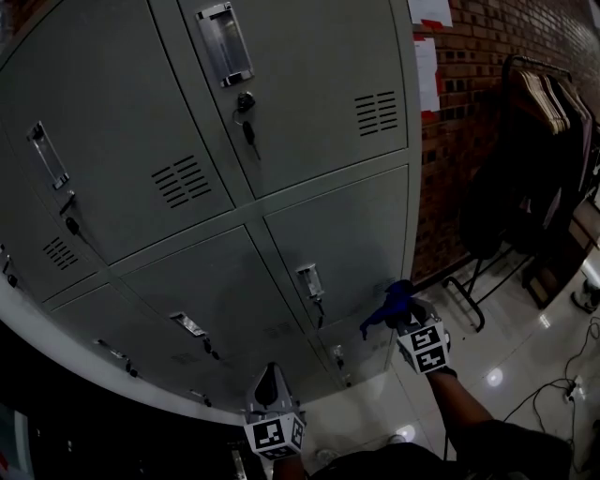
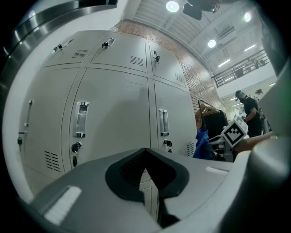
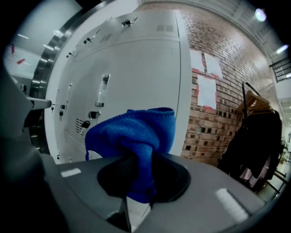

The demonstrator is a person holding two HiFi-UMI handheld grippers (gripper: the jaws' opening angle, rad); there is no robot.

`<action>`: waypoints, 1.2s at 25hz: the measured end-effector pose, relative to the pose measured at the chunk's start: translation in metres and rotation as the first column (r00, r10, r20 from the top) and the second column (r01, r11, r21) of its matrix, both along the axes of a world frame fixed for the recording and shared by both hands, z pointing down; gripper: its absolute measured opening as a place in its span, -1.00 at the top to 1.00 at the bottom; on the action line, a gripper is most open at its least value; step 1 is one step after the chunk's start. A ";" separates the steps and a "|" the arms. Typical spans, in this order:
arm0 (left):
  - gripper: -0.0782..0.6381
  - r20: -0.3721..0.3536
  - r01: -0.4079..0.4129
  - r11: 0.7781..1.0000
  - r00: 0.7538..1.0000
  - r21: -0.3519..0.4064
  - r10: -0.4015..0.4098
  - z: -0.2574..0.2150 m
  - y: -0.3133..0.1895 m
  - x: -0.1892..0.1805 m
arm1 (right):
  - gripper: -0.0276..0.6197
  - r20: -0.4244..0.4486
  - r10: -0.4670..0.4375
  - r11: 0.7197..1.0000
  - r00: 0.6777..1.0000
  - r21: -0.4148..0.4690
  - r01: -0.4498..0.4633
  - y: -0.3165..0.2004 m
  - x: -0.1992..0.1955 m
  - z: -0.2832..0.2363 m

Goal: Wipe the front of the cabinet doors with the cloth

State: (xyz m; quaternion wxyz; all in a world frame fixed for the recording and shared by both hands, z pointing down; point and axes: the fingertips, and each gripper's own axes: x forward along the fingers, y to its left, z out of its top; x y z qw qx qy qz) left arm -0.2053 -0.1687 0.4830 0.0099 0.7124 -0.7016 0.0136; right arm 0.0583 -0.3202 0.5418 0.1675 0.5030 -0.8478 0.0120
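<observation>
The head view is dim: the cabinet doors (image 1: pixel 309 103) read flat grey, darkening toward the bottom left, while glare spots shine on the glossy floor (image 1: pixel 494 377). Round ceiling lamps (image 2: pixel 172 6) brighten the left gripper view. Both gripper views bow inside black vignettes; the cloth (image 3: pixel 136 132) looks sharp, the foreground perhaps soft.

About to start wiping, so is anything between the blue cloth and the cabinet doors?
Nothing visible does: the right gripper is shut on the blue cloth, which faces the cabinet door directly.
</observation>
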 end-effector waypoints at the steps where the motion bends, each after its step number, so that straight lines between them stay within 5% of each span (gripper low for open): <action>1: 0.74 -0.002 0.001 1.000 1.000 0.000 -0.001 0.000 0.000 -0.001 | 0.68 0.015 -0.017 1.000 1.000 0.008 0.017 0.011 -0.007 -0.005; 10: 0.73 -0.028 -0.024 1.000 0.999 0.018 0.025 -0.002 -0.004 0.002 | 0.68 0.225 -0.207 0.975 0.952 0.132 0.180 0.090 -0.102 -0.075; 30: 0.73 -0.019 -0.032 0.997 0.999 0.064 0.034 -0.031 -0.001 0.009 | 0.71 0.166 -0.228 0.967 0.959 0.152 0.204 0.098 -0.124 -0.081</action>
